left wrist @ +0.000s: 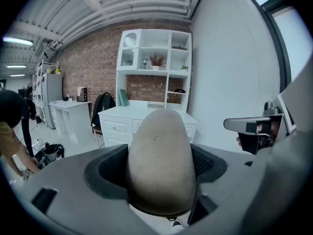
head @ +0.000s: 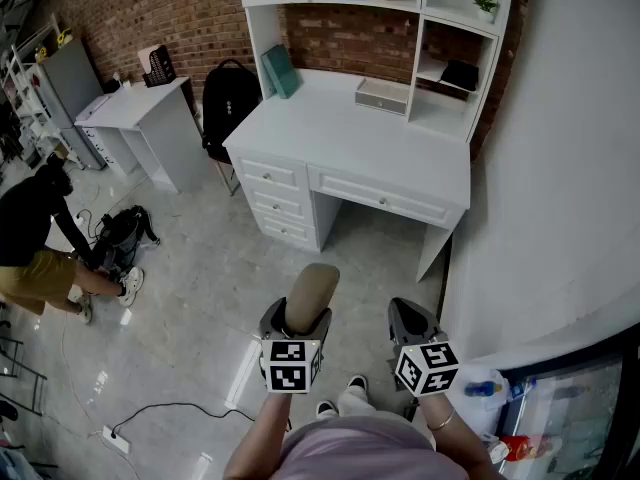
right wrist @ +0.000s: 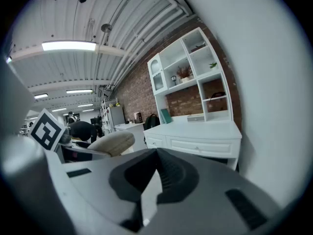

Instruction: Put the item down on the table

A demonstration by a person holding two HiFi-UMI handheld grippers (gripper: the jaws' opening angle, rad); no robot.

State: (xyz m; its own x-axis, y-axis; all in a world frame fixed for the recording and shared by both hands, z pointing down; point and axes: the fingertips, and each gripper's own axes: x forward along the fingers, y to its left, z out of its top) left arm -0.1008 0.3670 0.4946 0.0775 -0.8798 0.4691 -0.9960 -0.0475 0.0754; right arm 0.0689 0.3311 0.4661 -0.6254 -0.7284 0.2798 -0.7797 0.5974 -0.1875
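The left hand-held gripper (head: 298,320) and right hand-held gripper (head: 413,320) were side by side, tipped slightly downward over the floor (head: 200,278). The left was clamped on the beige oval item (head: 311,290). The right's 2 jaws were together. Open floor lay before the white tabletop's (head: 350,133) front edge.

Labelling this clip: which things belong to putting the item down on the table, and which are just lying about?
In the job: beige oval item, left gripper holding it, white desk (likely target).
Lying about: green book, black backpack, side table.
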